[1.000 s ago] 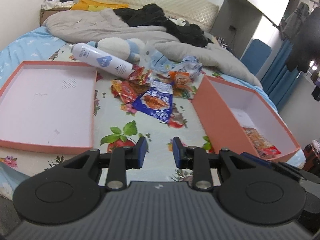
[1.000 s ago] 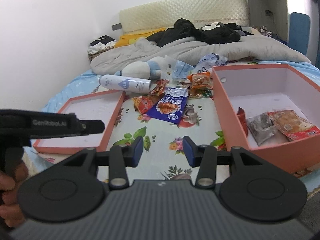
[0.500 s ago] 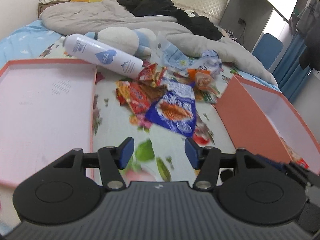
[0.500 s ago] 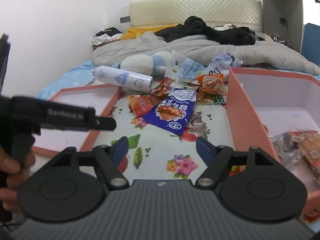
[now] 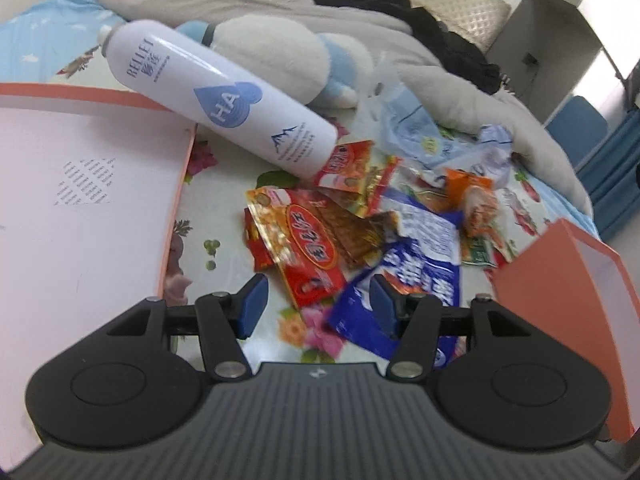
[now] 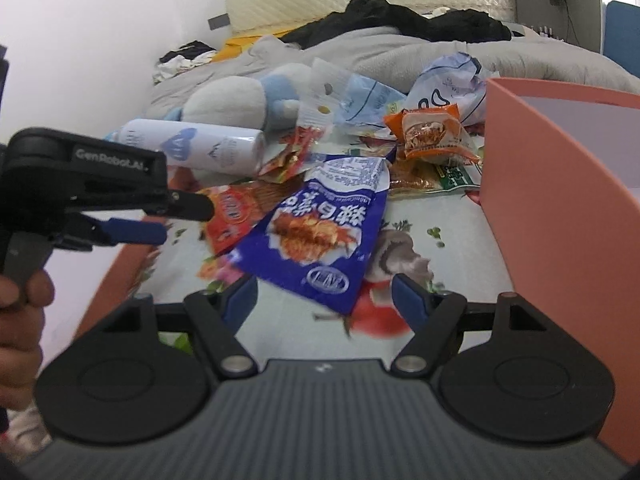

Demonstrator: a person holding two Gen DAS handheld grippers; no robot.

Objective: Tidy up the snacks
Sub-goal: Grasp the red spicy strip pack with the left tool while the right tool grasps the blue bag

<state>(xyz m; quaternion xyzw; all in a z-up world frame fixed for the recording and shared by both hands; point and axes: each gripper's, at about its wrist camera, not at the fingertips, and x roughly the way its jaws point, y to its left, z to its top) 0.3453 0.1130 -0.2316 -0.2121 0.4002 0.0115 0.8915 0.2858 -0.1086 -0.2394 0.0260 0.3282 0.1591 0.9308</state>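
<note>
**Both grippers close on the snack pile**

The blue snack packet (image 6: 320, 236) lies on the bed just ahead of the right gripper (image 6: 325, 296), long axis running away from its wide, empty jaws. The left gripper (image 5: 316, 308), jaws also wide and empty, faces the red packet (image 5: 304, 248) beside it. The orange box (image 6: 560, 184) stands right of the blue packet; its contents are hidden.

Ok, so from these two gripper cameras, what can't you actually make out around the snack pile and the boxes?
- Box contents: right wrist view shows only its wall; left wrist view cuts it at the edge.
- Packets beneath the blue packet and red packet: overlapped, so a count is unsure.
- Small print on the bottle: too small.
- Bedsheet nearest each camera: hidden by the left gripper and right gripper bodies.
- Lid: cut off by the left edge.
</note>
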